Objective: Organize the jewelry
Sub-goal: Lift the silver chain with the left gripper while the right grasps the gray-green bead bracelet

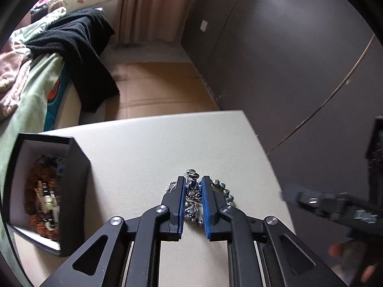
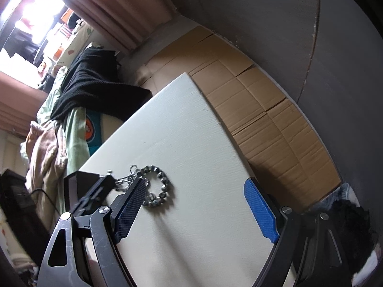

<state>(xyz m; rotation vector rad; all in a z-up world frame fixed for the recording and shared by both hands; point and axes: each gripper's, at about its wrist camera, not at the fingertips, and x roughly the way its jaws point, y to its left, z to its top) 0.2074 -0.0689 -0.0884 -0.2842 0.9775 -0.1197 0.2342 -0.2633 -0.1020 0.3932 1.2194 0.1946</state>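
Pinching a shiny silver charm [image 1: 194,192], the left tool [image 1: 193,184] presses its blue pads close on both sides of it. The charm is part of a little pile of silver jewelry that lies on the white leather-look table [image 1: 148,148], near the right edge. A silver bead bracelet [image 2: 159,186] curls just beside the charm. The right tool [image 2: 196,192] hangs above the table with its blue pads wide apart, holding nothing. A black open box [image 1: 71,191] with a white inside sits at the table's left edge, holding brown beads and other jewelry.
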